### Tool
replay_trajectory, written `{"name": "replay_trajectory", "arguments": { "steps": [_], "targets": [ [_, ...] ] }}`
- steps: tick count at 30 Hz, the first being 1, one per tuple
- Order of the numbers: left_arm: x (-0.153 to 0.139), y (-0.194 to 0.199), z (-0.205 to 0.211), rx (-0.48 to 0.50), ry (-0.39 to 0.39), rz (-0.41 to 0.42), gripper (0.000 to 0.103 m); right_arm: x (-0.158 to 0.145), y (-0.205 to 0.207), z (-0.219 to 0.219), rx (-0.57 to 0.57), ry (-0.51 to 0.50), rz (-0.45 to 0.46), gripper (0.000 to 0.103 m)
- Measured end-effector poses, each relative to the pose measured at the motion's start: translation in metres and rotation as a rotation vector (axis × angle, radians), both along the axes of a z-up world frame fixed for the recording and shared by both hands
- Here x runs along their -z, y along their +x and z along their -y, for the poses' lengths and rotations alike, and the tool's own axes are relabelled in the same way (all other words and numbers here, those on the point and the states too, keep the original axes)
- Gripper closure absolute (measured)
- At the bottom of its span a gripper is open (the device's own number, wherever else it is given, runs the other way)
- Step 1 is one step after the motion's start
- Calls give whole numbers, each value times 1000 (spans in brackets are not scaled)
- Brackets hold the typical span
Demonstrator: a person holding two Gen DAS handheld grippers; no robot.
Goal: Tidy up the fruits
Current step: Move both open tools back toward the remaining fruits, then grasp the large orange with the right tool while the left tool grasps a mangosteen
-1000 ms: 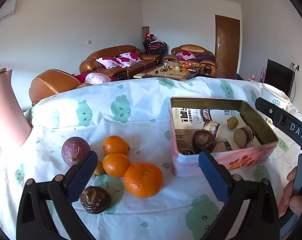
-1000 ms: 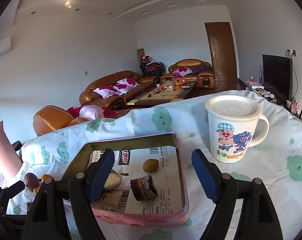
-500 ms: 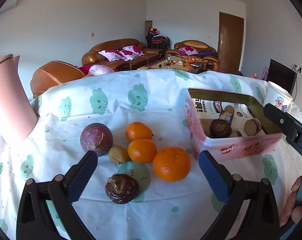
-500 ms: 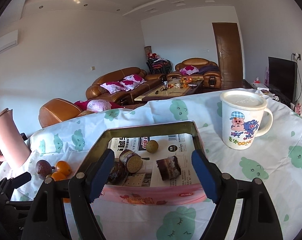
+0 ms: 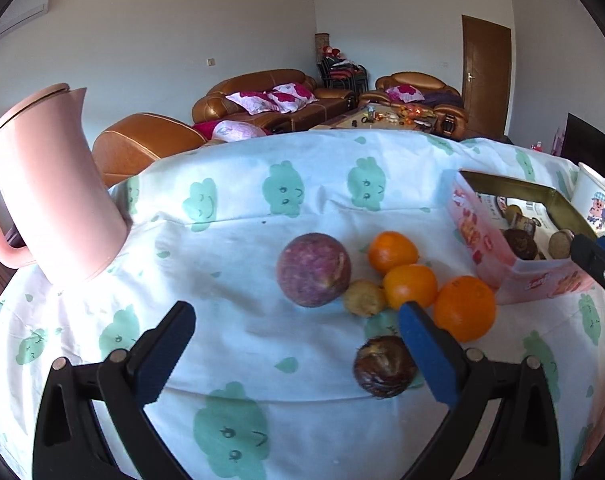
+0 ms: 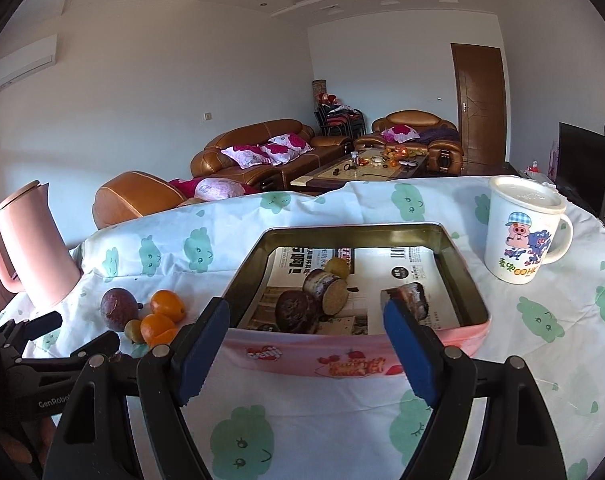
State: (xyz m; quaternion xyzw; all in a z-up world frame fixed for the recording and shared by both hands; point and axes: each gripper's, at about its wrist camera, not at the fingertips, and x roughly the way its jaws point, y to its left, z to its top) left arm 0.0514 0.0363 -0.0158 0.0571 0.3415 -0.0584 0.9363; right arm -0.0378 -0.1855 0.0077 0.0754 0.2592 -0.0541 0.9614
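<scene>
From the left wrist view, the left gripper hangs with jaws spread and empty. A purple passion fruit and small yellow fruit lie just beyond the gap; three oranges and a dark wrinkled fruit sit by its right jaw.

From the right wrist view, the right gripper stands spread, empty, before the pink tin, which holds several fruits.

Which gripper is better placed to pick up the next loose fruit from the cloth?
Left. The open left gripper faces the purple fruit and oranges; the right gripper faces the tin.
</scene>
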Motion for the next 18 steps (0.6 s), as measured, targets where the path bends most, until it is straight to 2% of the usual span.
{"name": "replay_trajectory", "arguments": {
  "steps": [4, 10, 16, 18],
  "targets": [
    [-1, 8, -31, -58, -21, -13, 0, 3, 4, -17, -57, 9, -31, 22],
    [-4, 15, -61, -124, -48, -20, 0, 13, 16, -48, -146, 16, -124, 22],
    [-5, 18, -68, -120, -65, -49, 0, 30, 40, -71, -200, 65, -251, 23],
    [-6, 16, -65, -106, -61, -49, 0, 36, 49, -74, -195, 82, -285, 26]
  ]
}}
